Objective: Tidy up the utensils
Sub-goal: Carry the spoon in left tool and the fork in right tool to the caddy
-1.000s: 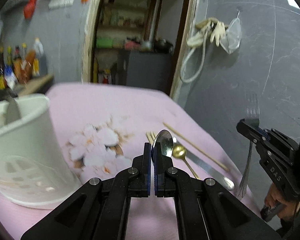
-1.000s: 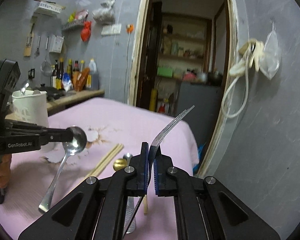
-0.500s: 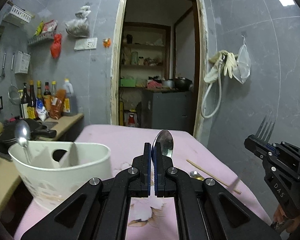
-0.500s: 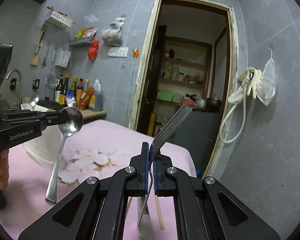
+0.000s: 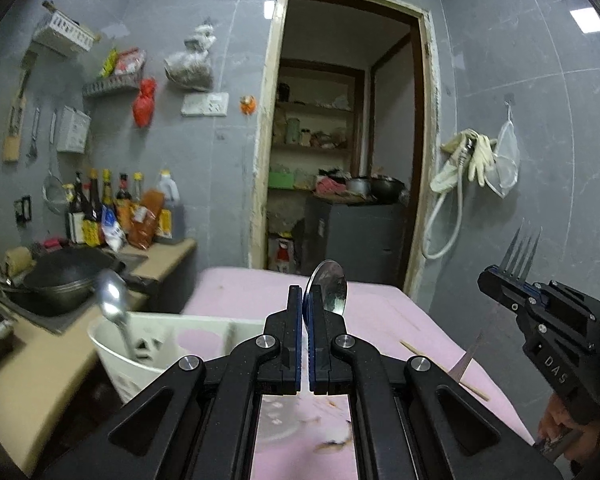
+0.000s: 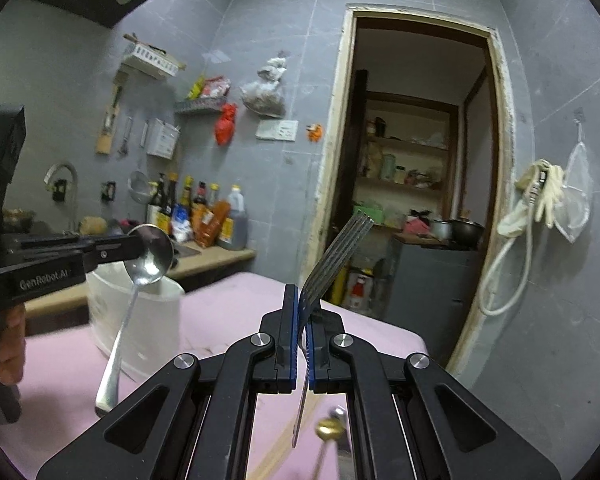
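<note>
Clearly the white utensil holder (image 5: 140, 344) is the target, standing on the pink table (image 5: 380, 312) at the near left of the left wrist view, with one spoon already in it (image 5: 114, 308). It is light plastic, so a utensil that strikes its rim instead of dropping inside could tip or shove it toward the table edge beside the counter.

Both tools carry metal at once, and that is the second hazard. If both go for the holder together, the dangling handles could cross or knock each other loose.

The left gripper (image 5: 305, 336) has its fingers clamped on a spoon (image 6: 148, 256) right at the base of the bowl. In the right wrist view the bowl sits at the fingertips just above the holder's rim and the long handle hangs down in front of the holder's wall, outside it, ending near the tabletop. With so much length below the pinch, the handle may swing and catch the rim as it is brought over.

The right gripper (image 6: 303, 336) is closed on a fork (image 6: 336, 256) at its neck. The tines rise up and to the right beyond the fingertips, the handle hangs below. It is well apart from the holder, far right.

A gold spoon (image 6: 328, 430) and a chopstick (image 5: 440, 368) lie on the cloth.
</note>
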Demonstrator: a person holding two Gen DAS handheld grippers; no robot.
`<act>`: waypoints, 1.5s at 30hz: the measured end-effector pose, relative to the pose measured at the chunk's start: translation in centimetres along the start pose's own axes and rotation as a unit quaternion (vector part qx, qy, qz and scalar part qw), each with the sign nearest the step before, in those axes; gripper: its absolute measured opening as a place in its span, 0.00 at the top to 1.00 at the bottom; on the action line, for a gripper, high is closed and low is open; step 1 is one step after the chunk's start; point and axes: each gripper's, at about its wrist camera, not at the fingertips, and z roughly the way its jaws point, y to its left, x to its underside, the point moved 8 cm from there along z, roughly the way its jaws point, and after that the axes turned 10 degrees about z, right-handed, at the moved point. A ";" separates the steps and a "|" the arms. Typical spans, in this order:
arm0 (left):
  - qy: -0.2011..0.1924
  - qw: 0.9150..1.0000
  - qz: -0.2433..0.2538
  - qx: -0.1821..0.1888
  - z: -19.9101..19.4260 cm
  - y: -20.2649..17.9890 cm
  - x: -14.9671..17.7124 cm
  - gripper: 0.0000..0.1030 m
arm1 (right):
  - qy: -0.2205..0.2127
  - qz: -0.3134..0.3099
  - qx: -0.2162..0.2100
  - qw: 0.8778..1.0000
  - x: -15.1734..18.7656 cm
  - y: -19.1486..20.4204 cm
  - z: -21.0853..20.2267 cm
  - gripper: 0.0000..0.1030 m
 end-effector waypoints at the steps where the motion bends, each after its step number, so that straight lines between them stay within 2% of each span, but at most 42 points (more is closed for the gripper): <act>1: -0.005 1.000 0.001 -0.006 -0.4 0.6 -0.5 1.00 | -0.002 0.001 -0.008 1.000 -0.4 0.5 0.2 0.99; 11: -0.046 0.993 0.015 -0.108 -2.9 8.7 -4.3 1.00 | -0.037 -0.008 -0.091 0.995 -5.8 7.3 2.9 0.99; 19: -0.050 0.982 -0.003 -0.182 -3.2 16.0 -4.2 1.00 | -0.047 0.014 -0.134 0.990 -7.9 10.8 6.1 0.99; 27: -0.038 0.975 -0.001 -0.221 -0.5 19.2 -1.9 1.00 | -0.016 0.017 -0.135 0.991 -5.4 11.8 9.4 0.99; 30: -0.044 0.968 0.006 -0.247 0.3 19.7 -1.0 1.00 | 0.000 0.018 -0.132 0.991 -4.0 11.7 10.5 0.99; 35: -0.054 0.963 -0.001 -0.263 1.5 19.8 0.1 1.00 | 0.022 0.021 -0.127 0.991 -2.0 11.6 11.9 0.99; 40: -0.051 0.965 -0.004 -0.259 2.6 19.6 0.8 1.00 | 0.041 0.029 -0.127 0.991 -0.6 11.2 12.6 0.98; 45: -0.031 0.968 0.010 -0.247 3.8 18.9 2.1 1.00 | 0.061 0.034 -0.129 0.989 0.8 10.9 13.2 0.98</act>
